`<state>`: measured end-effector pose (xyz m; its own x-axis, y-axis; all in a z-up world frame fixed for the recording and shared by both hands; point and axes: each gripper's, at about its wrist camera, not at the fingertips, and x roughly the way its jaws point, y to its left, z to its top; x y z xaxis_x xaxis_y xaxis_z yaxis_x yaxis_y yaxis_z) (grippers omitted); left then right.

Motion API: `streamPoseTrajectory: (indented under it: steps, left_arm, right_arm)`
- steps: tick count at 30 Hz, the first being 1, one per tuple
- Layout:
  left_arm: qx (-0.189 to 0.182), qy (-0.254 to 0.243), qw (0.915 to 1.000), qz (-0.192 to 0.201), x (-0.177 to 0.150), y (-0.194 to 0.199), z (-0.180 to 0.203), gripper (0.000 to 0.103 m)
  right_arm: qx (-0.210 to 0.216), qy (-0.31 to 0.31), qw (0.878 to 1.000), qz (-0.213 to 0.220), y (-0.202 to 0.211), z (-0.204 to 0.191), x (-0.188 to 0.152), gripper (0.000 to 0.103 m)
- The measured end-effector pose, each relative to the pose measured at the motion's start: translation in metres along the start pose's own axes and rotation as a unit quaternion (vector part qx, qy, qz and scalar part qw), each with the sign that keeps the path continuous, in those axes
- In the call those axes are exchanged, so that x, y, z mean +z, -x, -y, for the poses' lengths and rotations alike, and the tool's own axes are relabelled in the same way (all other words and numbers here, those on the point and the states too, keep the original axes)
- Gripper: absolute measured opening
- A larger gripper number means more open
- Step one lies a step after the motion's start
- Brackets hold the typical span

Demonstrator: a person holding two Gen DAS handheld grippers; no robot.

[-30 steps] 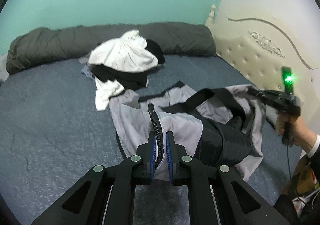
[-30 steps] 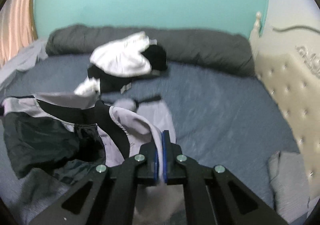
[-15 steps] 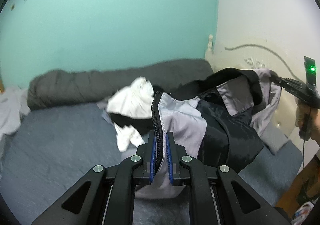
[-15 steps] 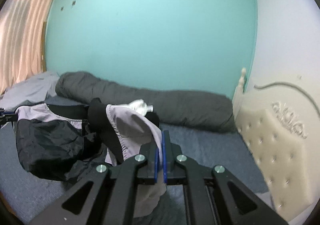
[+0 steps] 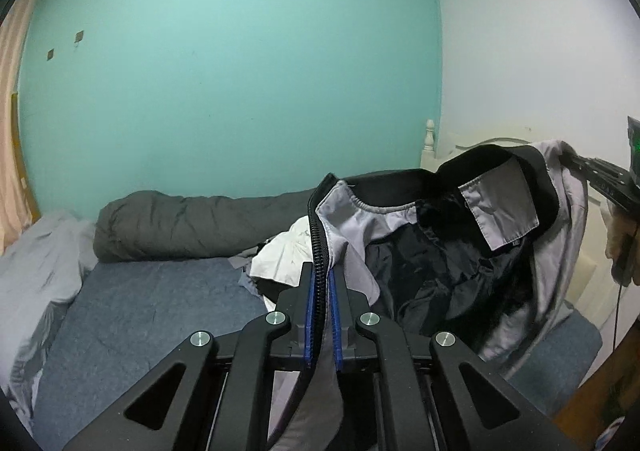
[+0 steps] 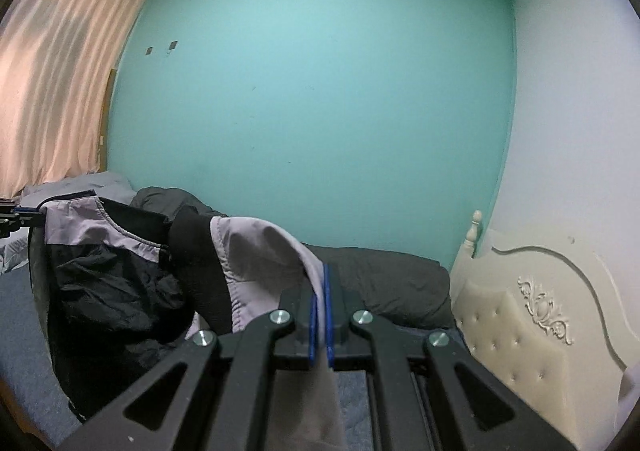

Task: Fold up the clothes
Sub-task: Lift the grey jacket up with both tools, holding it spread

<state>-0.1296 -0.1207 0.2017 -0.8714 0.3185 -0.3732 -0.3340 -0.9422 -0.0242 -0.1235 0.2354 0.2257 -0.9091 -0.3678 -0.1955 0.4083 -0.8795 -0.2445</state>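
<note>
A grey and black jacket hangs in the air above the bed, stretched between both grippers. My left gripper pinches its zipper edge, the jaws closing a little tighter on the fabric. In the right wrist view the jacket droops to the left, and my right gripper is shut on a grey edge of it. The right gripper also shows at the far right of the left wrist view, held by a person's hand. The left gripper peeks in at the left edge of the right wrist view.
A pile of white and black clothes lies on the blue bed sheet behind the jacket. A rolled dark grey duvet runs along the teal wall. A cream padded headboard stands at the right, a peach curtain at the left.
Both grippers have risen with the jacket, lifting it off the bed until it hangs free. Both views now tilt up toward the wall.
</note>
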Motion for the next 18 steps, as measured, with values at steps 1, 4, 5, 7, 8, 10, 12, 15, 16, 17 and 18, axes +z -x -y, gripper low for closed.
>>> streamPoseTrajectory:
  steps: [1, 4, 5, 7, 8, 10, 12, 15, 16, 17, 18]
  left_arm:
    - [0.001, 0.004, 1.0, 0.002, 0.0, 0.004, -0.001, 0.006]
    - [0.008, 0.001, 0.9999, 0.014, 0.004, 0.023, 0.001, 0.006]
    - [0.009, 0.001, 0.9998, 0.019, 0.007, 0.029, 0.001, 0.006]
    - [0.011, 0.004, 0.9995, 0.03, 0.012, 0.04, 0.0, 0.006]
    - [0.011, 0.005, 0.9993, 0.035, 0.013, 0.043, -0.001, 0.006]
    - [0.013, 0.002, 0.999, 0.042, 0.016, 0.046, -0.001, 0.006]
    - [0.015, -0.005, 0.9987, 0.048, 0.019, 0.051, 0.001, 0.006]
    - [0.018, -0.011, 0.9981, 0.058, 0.021, 0.061, 0.003, 0.006]
    - [0.019, -0.01, 0.9978, 0.063, 0.021, 0.064, 0.004, 0.006]
    - [0.019, -0.01, 0.9976, 0.065, 0.02, 0.064, 0.005, 0.006]
    - [0.019, -0.01, 0.9975, 0.067, 0.019, 0.064, 0.006, 0.006]
  right_arm:
    - [0.0, 0.002, 1.0, 0.0, 0.002, -0.002, 0.002, 0.003]
    - [0.0, -0.001, 1.0, 0.008, 0.012, 0.001, 0.01, 0.003]
    - [0.0, -0.003, 1.0, 0.01, 0.016, 0.003, 0.012, 0.003]
    - [0.0, -0.005, 1.0, 0.015, 0.024, 0.004, 0.015, 0.003]
    - [0.0, -0.005, 1.0, 0.017, 0.028, 0.005, 0.017, 0.003]
    - [0.0, -0.004, 1.0, 0.023, 0.036, 0.006, 0.021, 0.003]
    - [0.001, -0.004, 1.0, 0.028, 0.045, 0.006, 0.024, 0.003]
    - [0.004, -0.006, 0.999, 0.037, 0.057, 0.007, 0.029, 0.003]
    - [0.006, -0.008, 0.999, 0.039, 0.062, 0.008, 0.032, 0.003]
    - [0.008, -0.009, 0.999, 0.041, 0.066, 0.009, 0.034, 0.003]
    - [0.009, -0.009, 0.999, 0.042, 0.069, 0.009, 0.035, 0.003]
